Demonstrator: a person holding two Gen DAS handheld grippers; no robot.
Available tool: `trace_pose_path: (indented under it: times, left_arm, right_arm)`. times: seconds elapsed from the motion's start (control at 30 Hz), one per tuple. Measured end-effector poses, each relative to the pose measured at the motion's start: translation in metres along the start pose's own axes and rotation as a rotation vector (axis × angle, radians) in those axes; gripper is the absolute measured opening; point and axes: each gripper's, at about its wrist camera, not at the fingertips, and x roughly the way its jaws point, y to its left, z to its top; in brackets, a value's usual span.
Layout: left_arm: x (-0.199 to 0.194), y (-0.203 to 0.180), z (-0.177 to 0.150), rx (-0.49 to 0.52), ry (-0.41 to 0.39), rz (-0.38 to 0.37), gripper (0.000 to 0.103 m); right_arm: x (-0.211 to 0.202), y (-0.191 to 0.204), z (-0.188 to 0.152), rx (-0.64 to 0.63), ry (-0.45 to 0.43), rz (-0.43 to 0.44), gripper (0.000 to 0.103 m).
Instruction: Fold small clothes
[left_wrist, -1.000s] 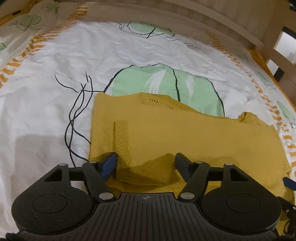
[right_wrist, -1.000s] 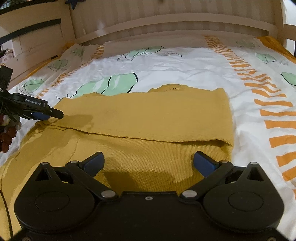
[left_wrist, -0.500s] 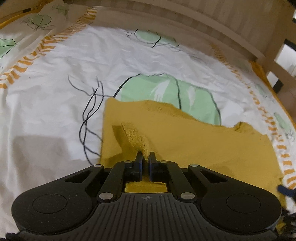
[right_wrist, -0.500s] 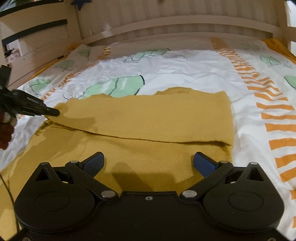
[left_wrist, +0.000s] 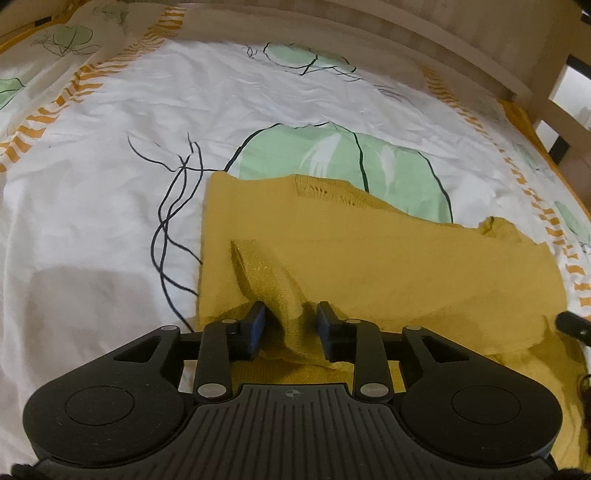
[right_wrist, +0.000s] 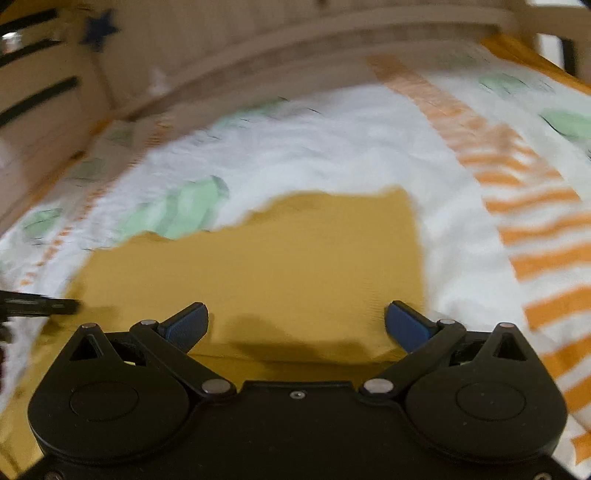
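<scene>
A mustard-yellow knit garment (left_wrist: 369, 258) lies partly folded on the bed. In the left wrist view my left gripper (left_wrist: 291, 325) sits low over its near left corner. Its jaws are opening, and a raised ridge of the yellow cloth stands loosely between the blue pads (left_wrist: 258, 325). In the blurred right wrist view my right gripper (right_wrist: 295, 321) stands wide open over the folded garment (right_wrist: 277, 251), with nothing gripped. The left gripper's dark tip (right_wrist: 55, 306) shows at the far left of that view. A dark tip of the right gripper (left_wrist: 570, 323) shows at the right edge of the left view.
The bed sheet (left_wrist: 110, 184) is white with green leaf prints and orange striped bands (right_wrist: 535, 258). A pale wooden bed rail (left_wrist: 369, 29) runs along the far side, with slats at the right (left_wrist: 554, 110). The garment's lower layer spreads toward the near edge.
My left gripper closed on a fold of the yellow cloth, then parted again, leaving a raised ridge. My right gripper moved forward over the garment, and its view is now blurred.
</scene>
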Motion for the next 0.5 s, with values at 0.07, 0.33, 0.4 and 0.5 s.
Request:
trace_pose_path:
  times: [0.07,0.33,0.4,0.5]
  left_arm:
    - [-0.003,0.002,-0.003,-0.014,-0.008,0.001,0.030]
    - [-0.020,0.010,-0.010,-0.042,-0.041,0.042,0.031]
    - [-0.025,0.013,-0.011,-0.044,-0.037,0.046,0.031]
    - [-0.033,0.016,-0.014,-0.048,-0.031,0.061,0.031]
  right_arm:
    - [-0.005,-0.006,-0.005,0.023,-0.035,0.018,0.103]
    - [-0.011,-0.001,-0.007,-0.007,-0.036,-0.005,0.103]
    - [-0.011,-0.001,-0.006,-0.012,-0.033,-0.012,0.103]
    - [-0.018,-0.001,-0.007,-0.012,-0.022,-0.031,0.103]
